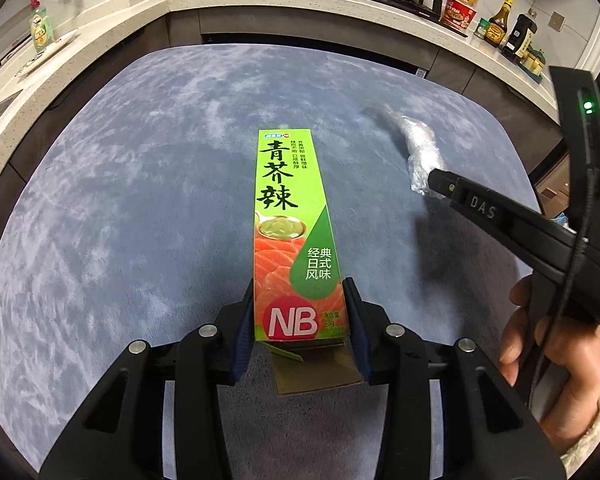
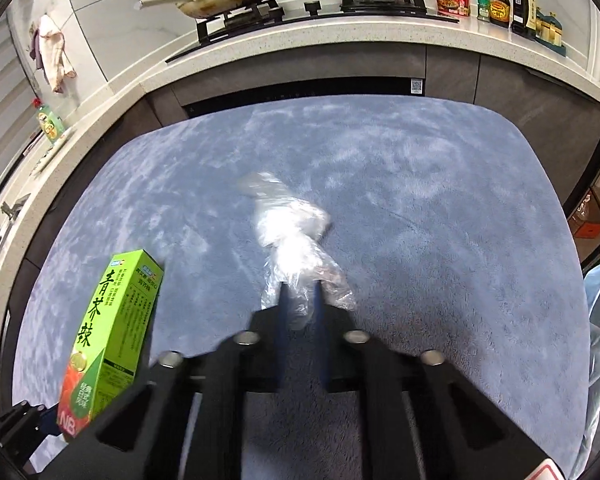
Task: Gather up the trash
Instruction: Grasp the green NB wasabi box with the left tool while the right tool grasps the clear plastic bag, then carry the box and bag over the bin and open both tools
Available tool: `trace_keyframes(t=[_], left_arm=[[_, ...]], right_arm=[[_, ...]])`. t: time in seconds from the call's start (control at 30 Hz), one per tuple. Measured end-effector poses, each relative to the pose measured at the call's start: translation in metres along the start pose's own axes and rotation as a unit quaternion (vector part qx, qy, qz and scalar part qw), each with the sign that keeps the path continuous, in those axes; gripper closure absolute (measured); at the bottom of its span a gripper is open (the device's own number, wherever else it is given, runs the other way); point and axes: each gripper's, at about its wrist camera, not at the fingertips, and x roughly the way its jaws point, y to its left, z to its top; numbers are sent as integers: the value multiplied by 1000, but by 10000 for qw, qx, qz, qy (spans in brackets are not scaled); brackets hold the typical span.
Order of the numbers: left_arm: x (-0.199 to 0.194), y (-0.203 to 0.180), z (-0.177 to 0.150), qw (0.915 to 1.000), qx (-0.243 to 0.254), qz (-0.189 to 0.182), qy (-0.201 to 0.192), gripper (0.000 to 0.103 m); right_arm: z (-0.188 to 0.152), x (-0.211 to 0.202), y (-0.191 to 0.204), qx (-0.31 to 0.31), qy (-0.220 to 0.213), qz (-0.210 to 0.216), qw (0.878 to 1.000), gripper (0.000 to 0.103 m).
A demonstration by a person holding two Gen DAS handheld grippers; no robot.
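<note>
My left tongs (image 1: 300, 312) pinch the green box (image 1: 292, 232), frame centre; right tongs (image 2: 300, 300) pinch crumpled plastic wrap (image 2: 288, 232) above blue carpet (image 2: 420, 220).

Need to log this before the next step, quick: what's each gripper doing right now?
Left gripper: closed on the green box, held off the blue mat.
Right gripper: closed on the clear plastic wrap.
</note>
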Motion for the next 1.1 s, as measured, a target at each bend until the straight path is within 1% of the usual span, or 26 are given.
trace_keyframes(t=[0.2, 0.4, 0.7, 0.9, 1.1], left_arm=[[-12, -7, -4, 9999, 94, -44, -95, 65], [-33, -22, -10, 9993, 256, -129, -235, 66], [-67, -58, -22, 9964, 618, -345, -458, 66], [-86, -88, -33, 9929, 920, -512, -546, 66], [-103, -119, -49, 9878, 1269, -684, -595, 66]], right_arm=[[-5, -23, -5, 126, -218, 47, 9997, 101], [-18, -70, -13, 109, -510, -8, 9986, 101], [-57, -136, -51, 397, -748, -209, 9962, 101], [-85, -171, -75, 632, -820, -287, 9942, 101], [-114, -196, -93, 890, -854, -311, 9919, 101]])
